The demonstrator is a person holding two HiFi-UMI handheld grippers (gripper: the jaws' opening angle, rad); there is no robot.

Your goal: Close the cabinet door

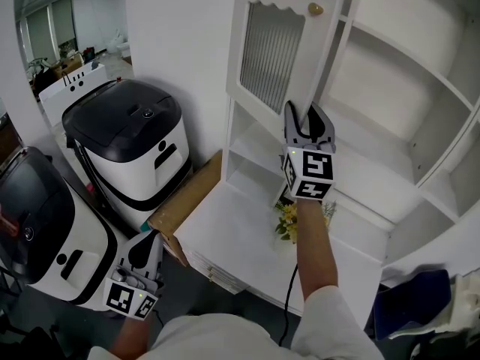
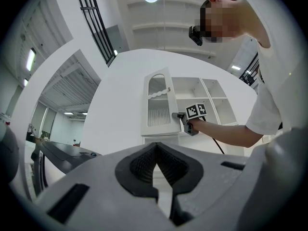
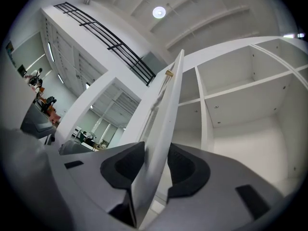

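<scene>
Right gripper point(image 1: 305, 116) is clamping the cabinet door point(image 1: 274, 51), its edge rising toward twelve o'clock; left gripper point(image 1: 148, 240), closed empty, is sitting farther off.

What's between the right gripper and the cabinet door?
Nothing. In the right gripper view, the edge of the cabinet door stands between the jaws of the right gripper, with pads against both faces. The head view agrees.

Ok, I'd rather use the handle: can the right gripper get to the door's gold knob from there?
Probably yes. The right gripper clamps the free edge of the cabinet door lower down; the gold knob sits higher near that same edge, with nothing between them. It would have to let go first.
</scene>
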